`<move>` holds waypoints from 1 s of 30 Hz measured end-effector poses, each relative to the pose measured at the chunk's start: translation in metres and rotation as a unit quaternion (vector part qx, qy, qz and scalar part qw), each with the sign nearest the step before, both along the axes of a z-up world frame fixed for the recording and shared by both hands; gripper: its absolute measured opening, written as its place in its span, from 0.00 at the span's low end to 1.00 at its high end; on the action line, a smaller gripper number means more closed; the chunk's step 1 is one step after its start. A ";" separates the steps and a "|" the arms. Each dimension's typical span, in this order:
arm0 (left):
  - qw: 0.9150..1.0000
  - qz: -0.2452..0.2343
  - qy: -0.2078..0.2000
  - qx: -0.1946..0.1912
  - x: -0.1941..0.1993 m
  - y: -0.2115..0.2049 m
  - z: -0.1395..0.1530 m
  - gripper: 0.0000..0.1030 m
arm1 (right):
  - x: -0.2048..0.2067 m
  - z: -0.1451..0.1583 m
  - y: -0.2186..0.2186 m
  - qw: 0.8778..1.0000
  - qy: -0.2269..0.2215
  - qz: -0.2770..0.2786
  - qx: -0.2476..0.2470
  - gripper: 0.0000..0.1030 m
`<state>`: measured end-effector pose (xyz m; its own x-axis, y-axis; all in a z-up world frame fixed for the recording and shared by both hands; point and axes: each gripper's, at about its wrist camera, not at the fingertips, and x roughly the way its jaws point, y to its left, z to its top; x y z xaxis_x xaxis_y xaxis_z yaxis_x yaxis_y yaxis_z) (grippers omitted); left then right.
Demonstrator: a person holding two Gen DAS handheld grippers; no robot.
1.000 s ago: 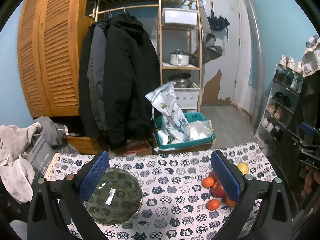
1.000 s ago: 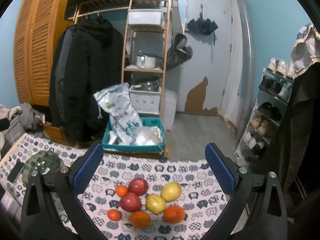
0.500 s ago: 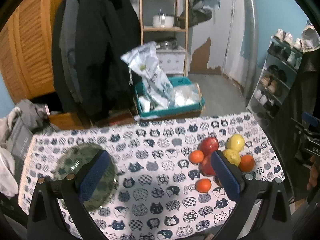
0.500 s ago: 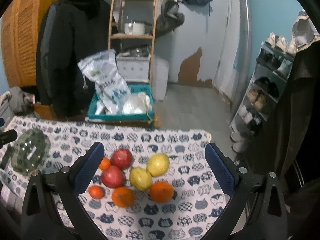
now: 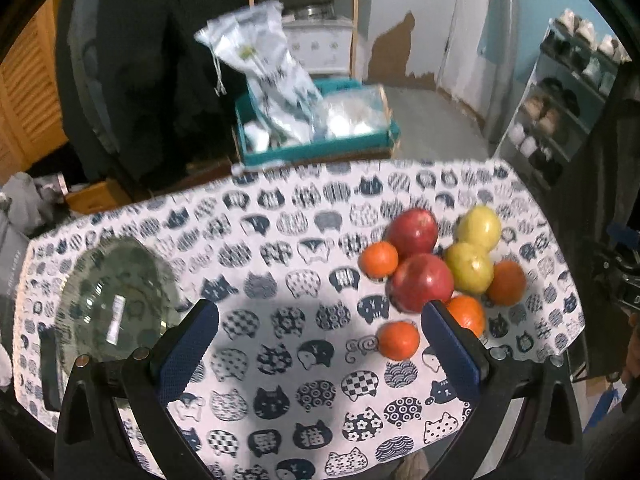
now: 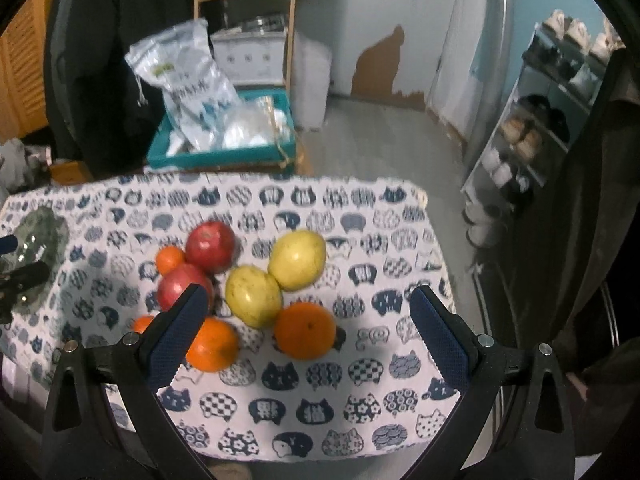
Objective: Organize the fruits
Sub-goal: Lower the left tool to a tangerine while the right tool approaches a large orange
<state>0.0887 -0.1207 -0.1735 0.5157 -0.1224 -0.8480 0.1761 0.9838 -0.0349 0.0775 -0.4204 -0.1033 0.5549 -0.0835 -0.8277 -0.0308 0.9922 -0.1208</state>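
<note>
Both grippers, left and right, are held spread and empty above the cloth. Fruits are clustered near its right edge; a bowl is seen at its left edge.

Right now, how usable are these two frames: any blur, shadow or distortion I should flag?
Left wrist view: background bag smeared by motion blur, a grey shadow across the tablecloth, fisheye bending at the edges. Right wrist view: shelf soft, the fruit fairly sharp, shadow beside the near orange.
</note>
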 end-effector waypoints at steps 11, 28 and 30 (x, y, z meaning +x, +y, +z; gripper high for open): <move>0.996 -0.013 0.088 -0.004 0.017 -0.026 -0.069 0.99 | 0.023 -0.065 -0.010 0.996 0.093 -0.009 0.010 0.96; 0.987 -0.048 0.150 -0.018 0.026 -0.069 -0.120 0.91 | 0.044 -0.150 -0.028 0.980 0.194 -0.017 0.046 0.82; 0.986 -0.048 0.160 -0.022 0.027 -0.072 -0.126 0.85 | 0.046 -0.156 -0.029 0.979 0.199 -0.016 0.052 0.78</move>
<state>0.1161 -0.1923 -0.2999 0.2066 -0.1985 -0.9581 0.2420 0.9591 -0.1466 0.1235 -0.4490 -0.2593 0.1858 0.0004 -0.9826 -0.0245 0.9997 -0.0042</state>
